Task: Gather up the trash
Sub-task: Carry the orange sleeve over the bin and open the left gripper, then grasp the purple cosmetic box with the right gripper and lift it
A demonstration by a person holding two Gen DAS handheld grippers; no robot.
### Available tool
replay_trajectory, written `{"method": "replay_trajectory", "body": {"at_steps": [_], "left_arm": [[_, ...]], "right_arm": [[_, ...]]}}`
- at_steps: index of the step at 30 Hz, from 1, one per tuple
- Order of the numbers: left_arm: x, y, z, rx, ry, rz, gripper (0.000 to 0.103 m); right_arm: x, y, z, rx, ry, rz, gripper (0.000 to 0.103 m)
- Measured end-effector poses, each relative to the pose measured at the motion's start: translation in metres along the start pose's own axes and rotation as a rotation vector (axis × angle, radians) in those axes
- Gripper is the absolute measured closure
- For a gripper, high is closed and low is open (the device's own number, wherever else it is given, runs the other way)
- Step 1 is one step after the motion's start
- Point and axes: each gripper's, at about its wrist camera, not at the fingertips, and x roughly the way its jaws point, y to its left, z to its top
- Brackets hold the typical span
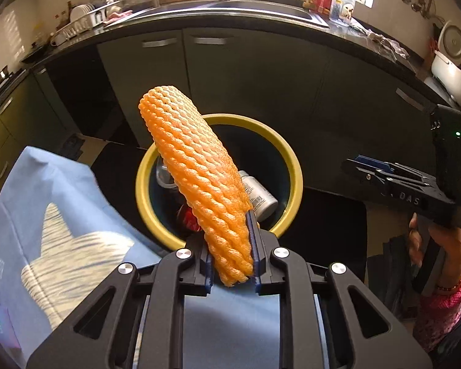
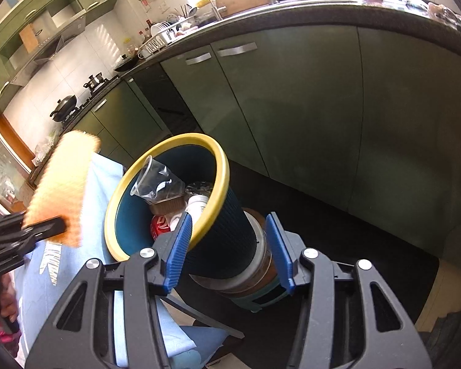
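The left gripper [image 1: 232, 264] was clamped tight on the lower end of an orange foam fruit net [image 1: 196, 172], holding it over the yellow rim of the trash bin [image 1: 295, 166]. The right gripper [image 2: 230, 246] stood about half open with 1 blue finger [image 2: 176, 253] at each side of the bin's ribbed wall; contact could not be confirmed. The bin already contained a clear plastic cup [image 2: 155, 181], a red can [image 2: 159, 226] and a white bottle [image 1: 258, 193]. Step in hand: depositing the net. The next move likely required release over the opening.
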Motion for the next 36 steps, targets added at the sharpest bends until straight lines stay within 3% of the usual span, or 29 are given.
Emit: {"method": "replay_trajectory", "body": {"at_steps": [4, 5, 6, 8, 15, 20, 26, 30, 36], "left_arm": [[0.042, -0.009, 0.023, 0.03, 0.033, 0.015, 0.076], [0.052, -0.009, 0.028, 0.036, 0.04, 0.023, 0.07], [0.059, -0.009, 0.033, 0.04, 0.047, 0.027, 0.055], [0.065, -0.005, 0.037, 0.028, 0.044, 0.051, 0.041], [0.006, 0.022, 0.015, -0.058, -0.044, 0.042, 0.03], [-0.072, 0.046, -0.033, -0.15, -0.158, 0.072, 0.018], [-0.157, 0.082, -0.117, -0.277, -0.276, 0.222, 0.006], [-0.202, 0.116, -0.174, -0.397, -0.308, 0.338, 0.005], [-0.252, 0.165, -0.266, -0.579, -0.345, 0.477, 0.005]], "right_arm": [[0.002, -0.005, -0.002, 0.017, 0.001, 0.003, 0.051], [0.002, -0.006, -0.002, 0.021, 0.002, 0.005, 0.05], [0.002, -0.006, -0.003, 0.024, 0.001, 0.004, 0.05], [0.0, -0.007, -0.003, 0.029, 0.0, 0.004, 0.05], [0.001, -0.002, -0.003, 0.024, 0.006, 0.002, 0.048], [0.009, 0.016, -0.005, -0.012, 0.025, 0.026, 0.047], [0.018, 0.057, -0.006, -0.093, 0.056, 0.063, 0.045], [0.025, 0.105, -0.009, -0.194, 0.079, 0.113, 0.04], [0.035, 0.217, -0.019, -0.46, 0.128, 0.251, 0.035]]}}
